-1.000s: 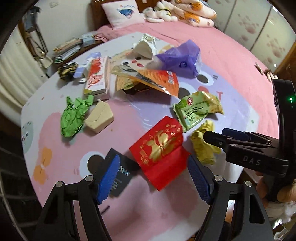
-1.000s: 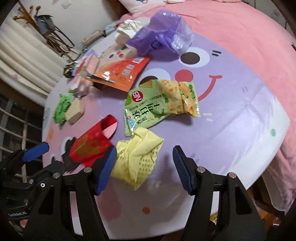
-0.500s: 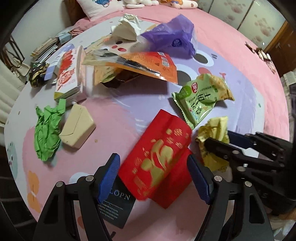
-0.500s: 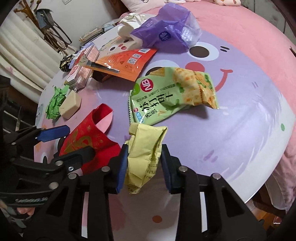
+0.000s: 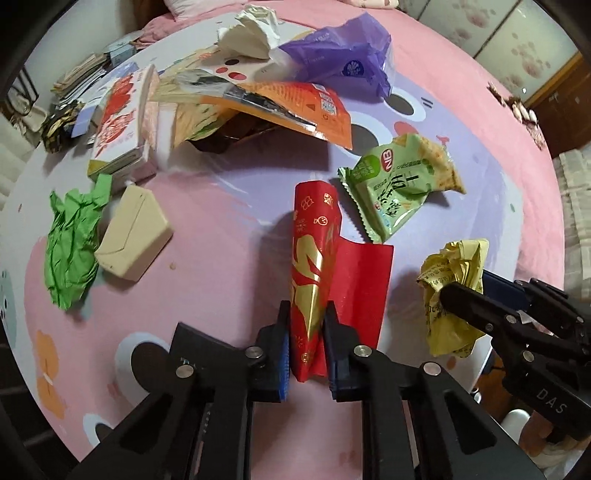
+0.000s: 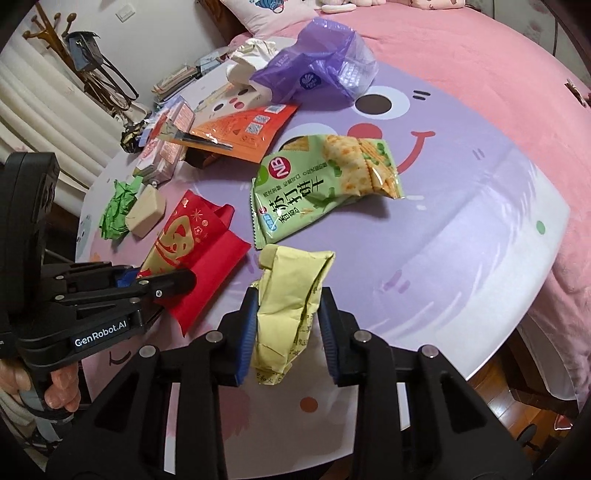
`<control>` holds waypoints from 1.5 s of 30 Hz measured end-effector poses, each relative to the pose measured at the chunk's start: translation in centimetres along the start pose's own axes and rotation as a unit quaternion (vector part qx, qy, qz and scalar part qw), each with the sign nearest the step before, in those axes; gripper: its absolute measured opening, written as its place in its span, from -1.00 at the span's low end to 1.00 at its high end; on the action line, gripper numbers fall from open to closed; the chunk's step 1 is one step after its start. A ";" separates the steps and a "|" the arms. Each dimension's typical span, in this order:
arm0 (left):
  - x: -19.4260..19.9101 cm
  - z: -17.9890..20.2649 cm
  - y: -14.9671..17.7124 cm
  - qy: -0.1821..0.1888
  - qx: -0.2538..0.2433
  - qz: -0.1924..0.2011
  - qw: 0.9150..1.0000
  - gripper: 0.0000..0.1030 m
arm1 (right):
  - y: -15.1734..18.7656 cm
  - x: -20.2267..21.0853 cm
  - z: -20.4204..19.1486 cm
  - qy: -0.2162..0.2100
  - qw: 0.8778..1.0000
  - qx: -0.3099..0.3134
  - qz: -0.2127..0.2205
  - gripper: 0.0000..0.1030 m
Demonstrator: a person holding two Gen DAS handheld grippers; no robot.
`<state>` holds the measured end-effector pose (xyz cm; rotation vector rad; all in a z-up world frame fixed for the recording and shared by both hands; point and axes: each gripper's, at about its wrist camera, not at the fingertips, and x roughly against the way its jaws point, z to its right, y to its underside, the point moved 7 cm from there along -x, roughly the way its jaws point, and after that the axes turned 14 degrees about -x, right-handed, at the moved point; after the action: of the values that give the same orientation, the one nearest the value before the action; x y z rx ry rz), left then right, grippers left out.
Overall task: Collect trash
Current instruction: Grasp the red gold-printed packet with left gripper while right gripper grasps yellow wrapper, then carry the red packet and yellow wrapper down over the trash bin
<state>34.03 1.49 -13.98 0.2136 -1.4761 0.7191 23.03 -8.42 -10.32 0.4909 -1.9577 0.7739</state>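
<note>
The round table (image 6: 509,206) wears a pink and lilac cartoon-face cover; its near rim curves just below both grippers, and its right half lies bare and open right out to the edge. At the far left edge sit a green crumpled wrapper (image 5: 72,243) and, touching it, a beige carton (image 5: 135,236), with a red-and-white box (image 5: 123,125) standing behind them. Toward the far middle an orange snack bag (image 5: 303,107) is propped up over a dark gap, a white crumpled paper (image 5: 247,33) and a purple plastic bag (image 5: 340,55) beyond it. A green cracker packet (image 6: 325,177) lies near the centre, apart from the pile. Beyond the table spreads a pink bed (image 6: 461,48); a coat rack with a dark bag (image 6: 86,51) stands at the far left by a white wall.

The left gripper (image 5: 306,347) has just been closing, and its jaws are clenched on the near end of the red envelope (image 5: 314,258), which is pinched into a fold between the blue pads, its flap resting on the cover to the right. The right gripper (image 6: 288,332) has just been closing too, and grasps the yellow crumpled paper (image 6: 291,295) between its pads, at the near edge just right of the envelope. A hand (image 6: 55,387) wraps the left gripper's handle at the lower left of the right wrist view.
</note>
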 end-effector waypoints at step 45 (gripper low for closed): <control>12.1 24.2 9.1 -0.132 0.206 0.173 0.954 -0.74 | 5.8 14.3 9.4 -0.106 0.953 0.273 -0.078 -0.46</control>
<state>8.15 -0.93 -2.25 0.3861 -1.6227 1.3273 6.73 -11.06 -3.00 1.0841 -1.8533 1.2044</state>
